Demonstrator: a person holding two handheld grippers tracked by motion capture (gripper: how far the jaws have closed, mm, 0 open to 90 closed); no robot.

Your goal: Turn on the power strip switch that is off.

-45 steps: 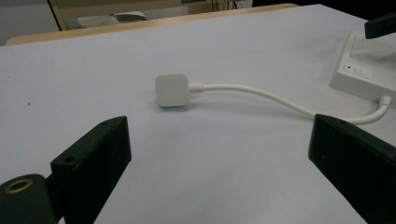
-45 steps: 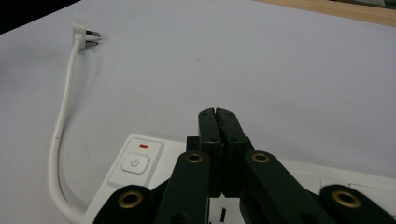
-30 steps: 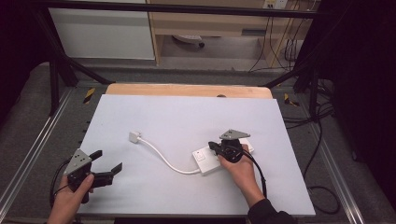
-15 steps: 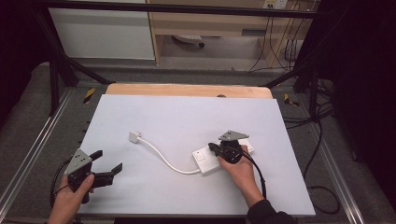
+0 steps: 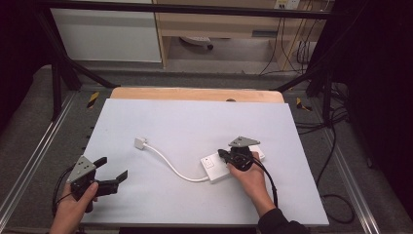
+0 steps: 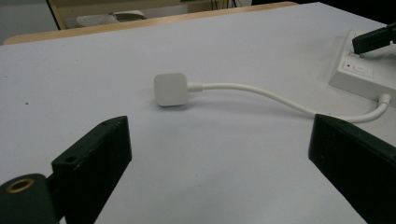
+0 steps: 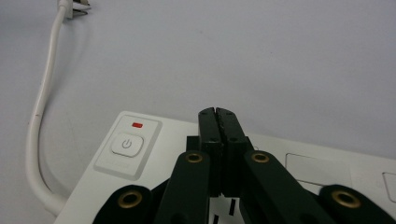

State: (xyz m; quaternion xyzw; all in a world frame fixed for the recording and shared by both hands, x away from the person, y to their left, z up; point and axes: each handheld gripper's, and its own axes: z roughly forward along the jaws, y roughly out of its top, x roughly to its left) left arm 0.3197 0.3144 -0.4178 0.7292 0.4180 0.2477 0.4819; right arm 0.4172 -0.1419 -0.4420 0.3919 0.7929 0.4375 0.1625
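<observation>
A white power strip [image 5: 214, 167] lies right of the table's centre, and its white cable [image 5: 168, 165] curves left to a white plug [image 5: 140, 143]. My right gripper [image 5: 222, 155] is shut with nothing between the jaws. Its tip [image 7: 218, 114] hovers over or rests on the strip [image 7: 154, 196], just right of the power button [image 7: 126, 143] and the red light [image 7: 137, 125]. My left gripper [image 5: 112, 170] is open near the front left corner. Between its wide jaws [image 6: 219, 140], the plug [image 6: 170, 88] lies farther off on the table.
The white table top [image 5: 195, 122] has a wooden strip [image 5: 195, 94] along its far edge. Metal frame rails [image 5: 29, 161] run down both sides. Black cables [image 5: 336, 146] hang off the right side.
</observation>
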